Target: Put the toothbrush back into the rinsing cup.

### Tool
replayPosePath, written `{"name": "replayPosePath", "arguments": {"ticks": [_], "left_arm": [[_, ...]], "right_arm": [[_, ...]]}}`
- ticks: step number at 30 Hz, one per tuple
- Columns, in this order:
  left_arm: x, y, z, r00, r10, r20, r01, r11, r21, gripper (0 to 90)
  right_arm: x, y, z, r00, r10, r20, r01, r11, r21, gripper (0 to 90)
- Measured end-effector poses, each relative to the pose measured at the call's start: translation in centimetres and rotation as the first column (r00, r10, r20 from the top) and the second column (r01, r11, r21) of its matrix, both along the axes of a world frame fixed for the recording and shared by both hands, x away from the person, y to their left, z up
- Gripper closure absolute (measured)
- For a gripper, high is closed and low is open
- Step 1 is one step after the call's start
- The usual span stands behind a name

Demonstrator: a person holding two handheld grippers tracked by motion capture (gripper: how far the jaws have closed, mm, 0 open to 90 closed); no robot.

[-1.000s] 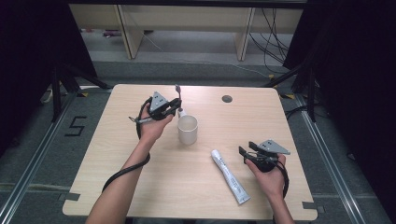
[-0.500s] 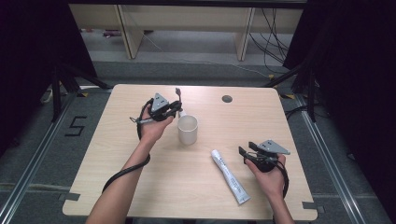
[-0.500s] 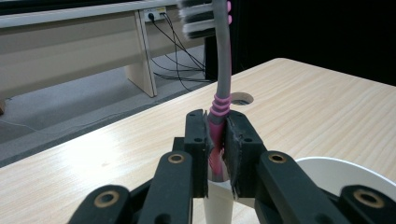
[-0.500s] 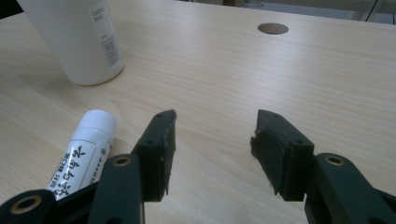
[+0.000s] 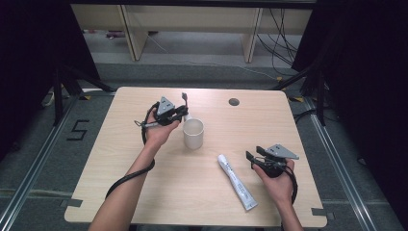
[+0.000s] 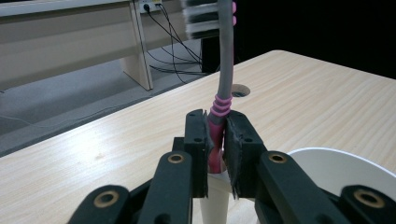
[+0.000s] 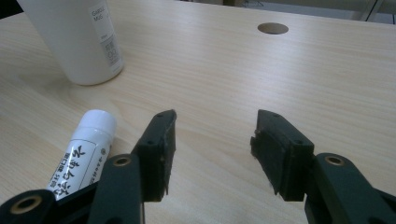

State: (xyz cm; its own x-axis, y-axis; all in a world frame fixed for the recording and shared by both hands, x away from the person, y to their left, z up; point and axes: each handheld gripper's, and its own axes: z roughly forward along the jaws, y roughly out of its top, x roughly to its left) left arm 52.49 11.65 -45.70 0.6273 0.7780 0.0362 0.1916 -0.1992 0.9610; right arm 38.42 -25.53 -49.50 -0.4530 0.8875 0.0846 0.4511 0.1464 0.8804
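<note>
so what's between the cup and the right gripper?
The toothpaste tube lies between the cup and the right gripper; otherwise bare table. Clear in the high view.

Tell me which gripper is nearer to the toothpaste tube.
Right. The right gripper sits open just beside the toothpaste tube, near its cap end. The left gripper is across the table by the white cup, shut on a toothbrush.

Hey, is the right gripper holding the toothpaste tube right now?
No, the right gripper has its jaws apart over bare table, and the toothpaste tube lies beside them, outside the gap.
</note>
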Motion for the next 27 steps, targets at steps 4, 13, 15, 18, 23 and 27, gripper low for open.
{"name": "replayPosePath", "arguments": {"ticks": [4,13,15,18,23,27], "left_arm": [[0.0,-0.02,-0.05,1.0,-0.002,-0.005,0.001,1.0,-0.003,79.4],[0.07,0.02,-0.2,0.9996,-0.005,-0.028,0.005,1.0,-0.006,79.2],[0.09,0.03,-0.21,0.9995,-0.004,-0.031,0.004,1.0,-0.005,79.2],[0.1,0.05,-0.17,0.9986,-0.006,-0.052,0.006,1.0,-0.002,78.9],[0.12,0.0,-0.13,0.9982,-0.003,-0.059,0.003,1.0,-0.006,78.1],[0.05,0.0,0.02,0.9977,0.005,-0.068,-0.007,0.9998,-0.016,72.7]], "right_arm": [[0.21,-0.23,-0.02,0.9993,0.013,0.034,-0.012,0.9995,-0.029,48.9],[0.18,-0.25,0.01,0.9995,0.01,0.03,-0.01,0.9996,-0.025,49.0],[0.19,-0.24,-0.02,0.9995,0.008,0.031,-0.007,0.9997,-0.022,48.9],[0.18,-0.24,0.02,0.9996,0.011,0.028,-0.01,0.9996,-0.024,48.9],[0.24,-0.15,-0.06,0.9994,0.016,0.031,-0.016,0.9997,-0.02,48.9],[0.23,-0.06,-0.1,0.9994,0.017,0.031,-0.017,0.9998,-0.012,48.9]]}}
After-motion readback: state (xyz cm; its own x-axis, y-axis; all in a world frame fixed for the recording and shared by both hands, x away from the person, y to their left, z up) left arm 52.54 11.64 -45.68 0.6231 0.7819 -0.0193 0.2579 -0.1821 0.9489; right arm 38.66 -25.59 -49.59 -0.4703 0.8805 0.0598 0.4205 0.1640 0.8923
